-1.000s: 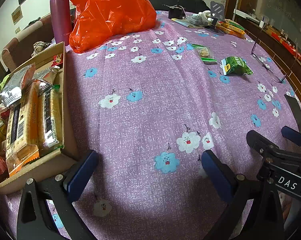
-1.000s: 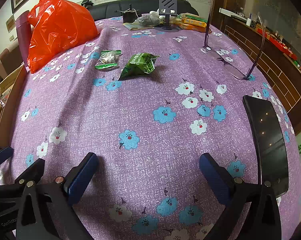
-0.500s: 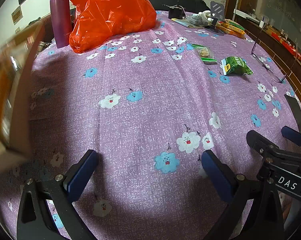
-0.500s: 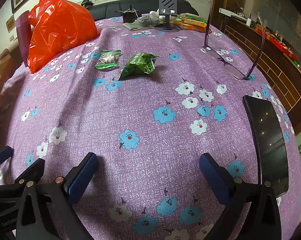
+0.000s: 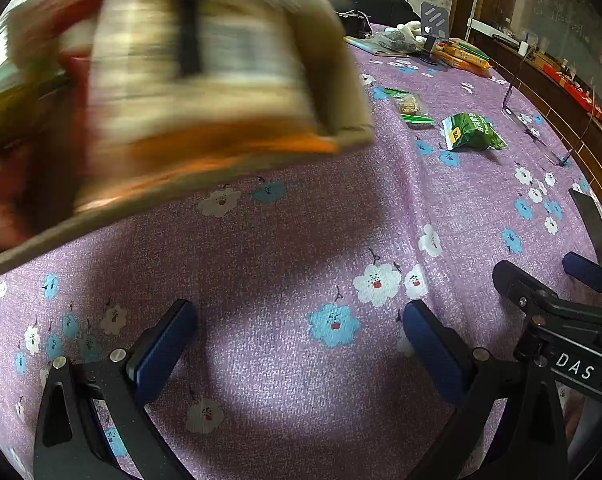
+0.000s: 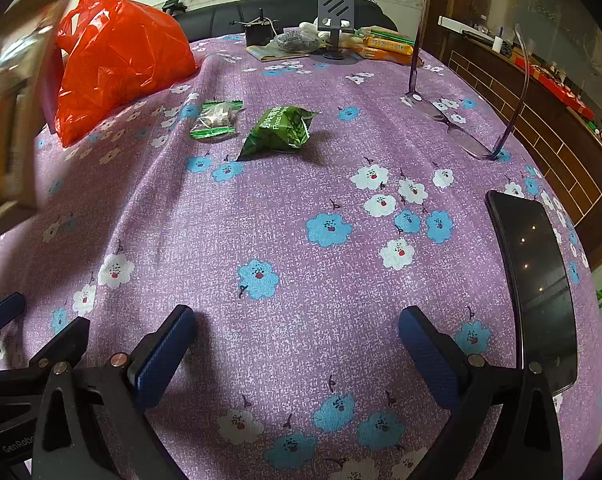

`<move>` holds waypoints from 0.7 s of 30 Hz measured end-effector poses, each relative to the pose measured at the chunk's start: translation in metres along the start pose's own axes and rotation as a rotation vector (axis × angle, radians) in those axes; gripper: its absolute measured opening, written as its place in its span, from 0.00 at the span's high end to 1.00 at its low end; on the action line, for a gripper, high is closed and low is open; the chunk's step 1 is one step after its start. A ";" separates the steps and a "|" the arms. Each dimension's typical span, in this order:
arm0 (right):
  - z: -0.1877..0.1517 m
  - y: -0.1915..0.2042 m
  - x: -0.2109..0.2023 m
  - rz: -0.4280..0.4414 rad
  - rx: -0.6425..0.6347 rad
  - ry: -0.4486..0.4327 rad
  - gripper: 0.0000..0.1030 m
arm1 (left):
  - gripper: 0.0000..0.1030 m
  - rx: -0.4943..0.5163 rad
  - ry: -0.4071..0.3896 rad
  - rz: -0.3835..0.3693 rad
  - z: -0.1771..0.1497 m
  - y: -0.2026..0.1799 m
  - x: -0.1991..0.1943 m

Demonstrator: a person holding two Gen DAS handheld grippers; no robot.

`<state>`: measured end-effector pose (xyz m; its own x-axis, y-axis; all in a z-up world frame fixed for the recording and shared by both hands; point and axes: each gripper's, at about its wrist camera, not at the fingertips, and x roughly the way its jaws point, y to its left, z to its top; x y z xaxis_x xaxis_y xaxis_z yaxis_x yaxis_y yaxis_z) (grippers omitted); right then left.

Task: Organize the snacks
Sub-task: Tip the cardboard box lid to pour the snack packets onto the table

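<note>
the lower half of both views is bare purple flowered tablecloth (image 6: 285,216), open ahead of both sets of spread fingers. in the left wrist view a blurred cardboard box of snacks (image 5: 173,92) fills the upper left, raised off the cloth and blocking that side. in the right wrist view it shows as a blur at the left edge, just in front of the orange plastic bag (image 6: 117,60). at upper centre lie a small clear-and-green snack packet (image 6: 217,120) and a green pea snack bag (image 6: 281,130), near each other. eyeglasses (image 6: 461,120) stand at the upper right; a black phone (image 6: 537,284) lies along the right edge.
</note>
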<state>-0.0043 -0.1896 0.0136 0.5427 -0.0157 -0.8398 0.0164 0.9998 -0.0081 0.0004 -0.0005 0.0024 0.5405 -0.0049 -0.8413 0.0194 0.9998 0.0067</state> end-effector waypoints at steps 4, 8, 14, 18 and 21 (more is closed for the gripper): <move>0.000 0.000 0.000 0.000 0.000 0.000 0.01 | 0.00 0.000 0.000 0.000 0.000 0.002 0.000; 0.000 -0.002 0.001 0.000 0.000 0.000 0.01 | 0.00 0.000 0.000 0.000 0.002 0.003 0.000; 0.000 0.000 0.001 0.000 0.000 0.000 0.01 | 0.00 0.000 -0.001 0.000 0.002 0.003 0.000; 0.000 0.000 0.000 0.000 0.000 -0.001 0.01 | 0.00 0.003 -0.001 0.004 0.002 0.004 0.000; -0.001 0.001 0.000 0.000 -0.001 0.000 0.01 | 0.00 0.000 -0.001 0.001 0.003 0.005 0.000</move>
<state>-0.0054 -0.1886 0.0131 0.5429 -0.0162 -0.8396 0.0162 0.9998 -0.0088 0.0034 0.0045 0.0039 0.5410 -0.0041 -0.8410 0.0193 0.9998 0.0075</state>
